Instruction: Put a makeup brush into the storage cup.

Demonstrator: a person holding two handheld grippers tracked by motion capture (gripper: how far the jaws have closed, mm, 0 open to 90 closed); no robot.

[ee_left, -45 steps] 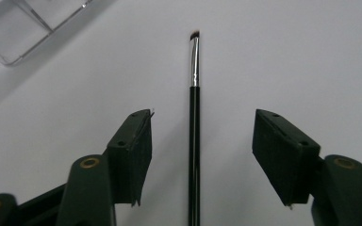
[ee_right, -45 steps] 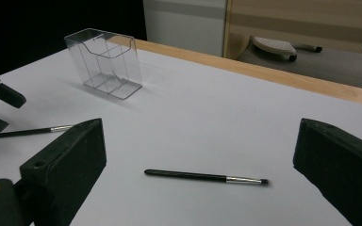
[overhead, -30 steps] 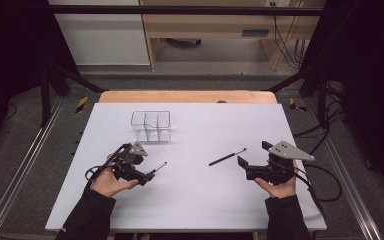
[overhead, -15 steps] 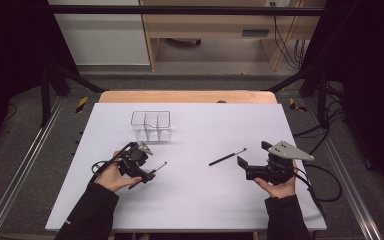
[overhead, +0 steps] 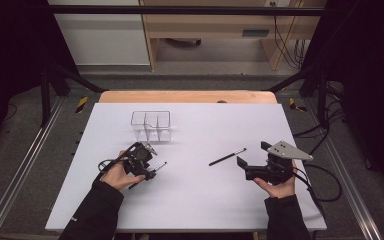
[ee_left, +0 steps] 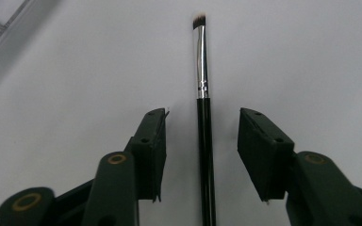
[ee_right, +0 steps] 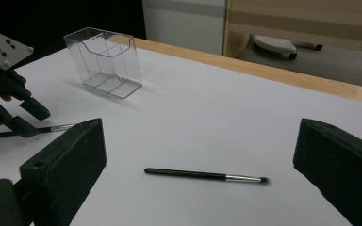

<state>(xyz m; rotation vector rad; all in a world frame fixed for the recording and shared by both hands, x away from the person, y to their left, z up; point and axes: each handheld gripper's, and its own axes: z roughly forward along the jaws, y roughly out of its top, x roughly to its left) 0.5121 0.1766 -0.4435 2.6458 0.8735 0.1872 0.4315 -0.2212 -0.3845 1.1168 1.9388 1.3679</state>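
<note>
Left gripper (overhead: 152, 170) low over the white table (overhead: 200, 200), jaws apart, straddling the handle of a black makeup brush (ee_left: 203, 117) without touching it; the brush lies flat, bristles pointing away. Right gripper (overhead: 252, 162) spread wide, holding nothing, facing a second brush (overhead: 227, 157) lying just ahead of it. Clear plastic organiser (overhead: 151, 125) stands upright behind the left gripper.

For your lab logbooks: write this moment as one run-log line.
left gripper: open, astride brush | right gripper: open, facing second brush | clear organiser: empty
</note>
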